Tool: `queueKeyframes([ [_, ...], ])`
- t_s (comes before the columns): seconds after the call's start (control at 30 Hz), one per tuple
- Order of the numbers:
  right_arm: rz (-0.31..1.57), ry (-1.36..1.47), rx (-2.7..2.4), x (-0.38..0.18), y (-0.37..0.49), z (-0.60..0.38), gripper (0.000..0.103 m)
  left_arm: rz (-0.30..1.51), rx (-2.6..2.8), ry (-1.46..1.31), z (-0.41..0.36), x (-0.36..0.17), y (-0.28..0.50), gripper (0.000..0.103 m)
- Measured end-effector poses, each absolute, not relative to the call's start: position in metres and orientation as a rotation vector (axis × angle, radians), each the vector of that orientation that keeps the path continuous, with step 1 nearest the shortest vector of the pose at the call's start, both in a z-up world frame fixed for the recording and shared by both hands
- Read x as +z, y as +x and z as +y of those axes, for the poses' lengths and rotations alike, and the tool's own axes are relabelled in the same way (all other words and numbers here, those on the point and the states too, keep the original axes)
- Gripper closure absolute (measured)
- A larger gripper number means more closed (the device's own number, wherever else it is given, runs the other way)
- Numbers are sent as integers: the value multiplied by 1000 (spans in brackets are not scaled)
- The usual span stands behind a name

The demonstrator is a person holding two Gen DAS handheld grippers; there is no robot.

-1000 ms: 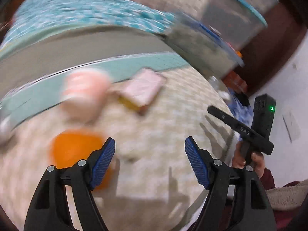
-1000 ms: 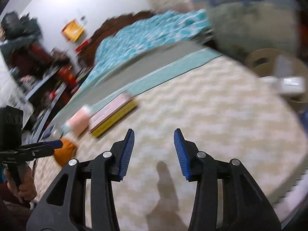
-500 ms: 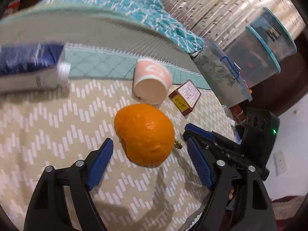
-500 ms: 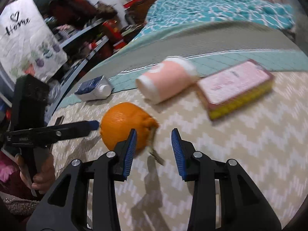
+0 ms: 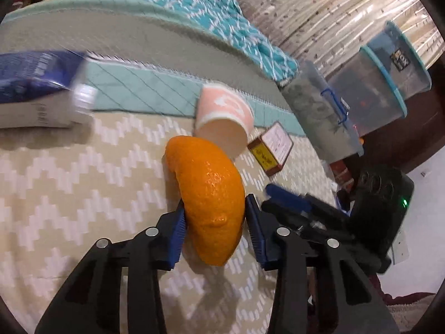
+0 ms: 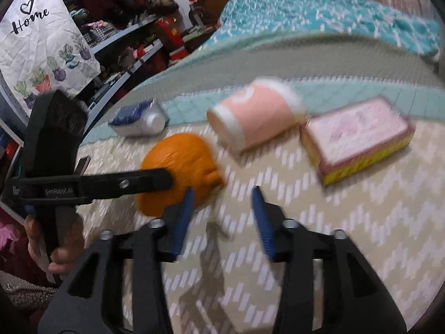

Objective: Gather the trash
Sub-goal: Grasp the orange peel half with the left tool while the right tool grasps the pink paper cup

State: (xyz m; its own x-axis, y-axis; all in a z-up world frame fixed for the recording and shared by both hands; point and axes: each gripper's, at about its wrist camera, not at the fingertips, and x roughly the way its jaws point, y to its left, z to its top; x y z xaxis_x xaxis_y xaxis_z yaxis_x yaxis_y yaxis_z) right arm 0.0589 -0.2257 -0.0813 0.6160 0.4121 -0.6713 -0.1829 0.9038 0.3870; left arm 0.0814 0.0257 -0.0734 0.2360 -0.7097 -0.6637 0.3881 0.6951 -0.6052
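Orange, dimpled peel [image 5: 211,194], a curved hollow piece, lying on the chevron-patterned mat [image 5: 69,183] and now caught between the blue pads of the left gripper [image 5: 214,222]; fingers closing, both pads against the rind, so clamped on the peel. Long axis running away from the left gripper toward the cup, pads pinching across the narrow width near the close end. Left hand clearly the nearer one. Right gripper [image 6: 221,218] just beside, fingers apart and opening, nothing between them, peel off to their left. Judged step: lift of the peel for disposal; no bin in view. Farther out: pink paper cup [image 5: 224,117] on its side, touching or nearly touching the peel's far end; pink-and-yellow box [image 6: 357,136], print unreadable; blue-and-white carton [image 5: 36,89]. Readable text: "GenRobot.AI" on the left gripper's arm, "Home" on a hanging cloth [image 6: 44,44].
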Motion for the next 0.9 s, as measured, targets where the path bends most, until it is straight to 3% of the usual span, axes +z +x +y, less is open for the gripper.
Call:
queueKeyframes([
  [0.07,831,301,328,-76,71,-227,32,1071,-782,-380,41,-67,80,65],
  [0.23,900,375,287,-82,116,-218,28,1018,-776,-432,71,-55,75,65],
  [0.37,895,493,214,-89,141,-224,16,1008,-771,-452,86,-53,69,65],
  [0.57,907,535,174,-89,167,-223,14,1007,-769,-480,101,-57,66,65],
  [0.63,922,479,185,-89,169,-210,19,1002,-768,-486,102,-57,67,65],
  [0.67,928,462,221,-90,169,-204,33,1000,-768,-488,103,-57,66,65],
  [0.73,900,391,266,-87,161,-190,43,994,-765,-485,103,-56,65,65],
  [0.9,884,366,335,-83,120,-196,51,990,-765,-480,104,-53,61,66],
])
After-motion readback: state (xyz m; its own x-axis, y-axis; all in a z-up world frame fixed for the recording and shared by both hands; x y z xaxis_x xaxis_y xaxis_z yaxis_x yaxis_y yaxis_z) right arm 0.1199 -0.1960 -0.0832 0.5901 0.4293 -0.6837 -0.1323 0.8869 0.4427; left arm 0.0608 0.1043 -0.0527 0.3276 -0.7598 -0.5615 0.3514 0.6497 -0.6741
